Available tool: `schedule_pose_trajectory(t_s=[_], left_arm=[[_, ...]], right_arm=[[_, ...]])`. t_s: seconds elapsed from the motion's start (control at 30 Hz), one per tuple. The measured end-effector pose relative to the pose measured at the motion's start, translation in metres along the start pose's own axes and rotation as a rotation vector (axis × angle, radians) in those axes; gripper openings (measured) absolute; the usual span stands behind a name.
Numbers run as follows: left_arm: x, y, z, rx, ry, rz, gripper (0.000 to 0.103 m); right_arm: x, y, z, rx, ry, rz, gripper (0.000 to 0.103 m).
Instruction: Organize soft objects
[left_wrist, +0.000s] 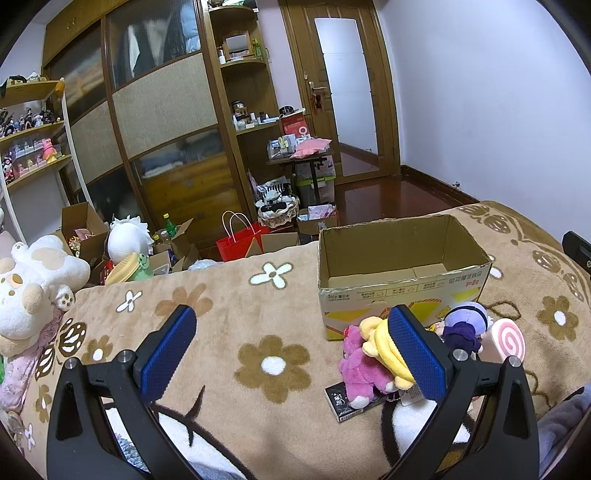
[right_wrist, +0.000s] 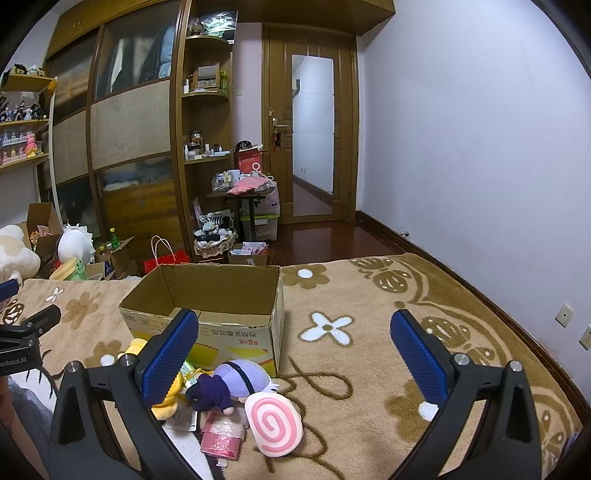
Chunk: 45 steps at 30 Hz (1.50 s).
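While both the left tongs (left_wrist: 291, 350) and right tongs (right_wrist: 293, 354) hang spread and empty above the bed (right_wrist: 369, 369), the plush toys (right_wrist: 225, 387) lie at seven o'clock, against the cardboard box (right_wrist: 236, 339).

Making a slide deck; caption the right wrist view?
Open right gripper above plush toys beside an empty cardboard box on a floral blanket.

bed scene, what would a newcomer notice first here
The open cardboard box on the flowered brown blanket, with nothing visible inside. Just in front lies a small heap of plush toys: a purple-haired doll, a pink swirl plush and a pink bear. Both grippers stand open above them.
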<state>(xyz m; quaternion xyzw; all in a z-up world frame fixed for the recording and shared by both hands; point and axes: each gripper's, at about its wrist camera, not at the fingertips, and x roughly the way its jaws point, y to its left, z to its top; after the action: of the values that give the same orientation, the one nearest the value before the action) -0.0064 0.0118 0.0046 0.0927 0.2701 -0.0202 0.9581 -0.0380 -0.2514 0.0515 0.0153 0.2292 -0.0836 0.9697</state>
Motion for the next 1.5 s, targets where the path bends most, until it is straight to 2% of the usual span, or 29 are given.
schedule_pose_trajectory(t_s=[0.13, 0.27, 0.47, 0.7, 1.23, 1.5], left_arm=[[0.000, 0.000, 0.000, 0.000, 0.002, -0.001, 0.103], [0.004, 0.003, -0.004, -0.010, 0.043, -0.026, 0.102], [0.011, 0.003, -0.006, 0.008, 0.082, -0.022, 0.102], [0.022, -0.008, 0.012, -0.014, 0.113, -0.031, 0.102], [0.074, -0.053, 0.013, 0.041, 0.238, -0.064, 0.102], [0.100, -0.071, 0.004, 0.072, 0.282, -0.080, 0.102]], right_arm=[[0.000, 0.000, 0.000, 0.000, 0.002, -0.001, 0.103], [0.003, 0.000, -0.008, -0.003, 0.016, -0.017, 0.103], [0.018, -0.006, -0.014, 0.034, 0.092, 0.003, 0.103], [0.034, -0.006, -0.015, 0.026, 0.151, 0.022, 0.103], [0.087, -0.004, -0.032, 0.018, 0.328, 0.003, 0.103], [0.113, 0.002, -0.052, 0.036, 0.460, 0.078, 0.103]])
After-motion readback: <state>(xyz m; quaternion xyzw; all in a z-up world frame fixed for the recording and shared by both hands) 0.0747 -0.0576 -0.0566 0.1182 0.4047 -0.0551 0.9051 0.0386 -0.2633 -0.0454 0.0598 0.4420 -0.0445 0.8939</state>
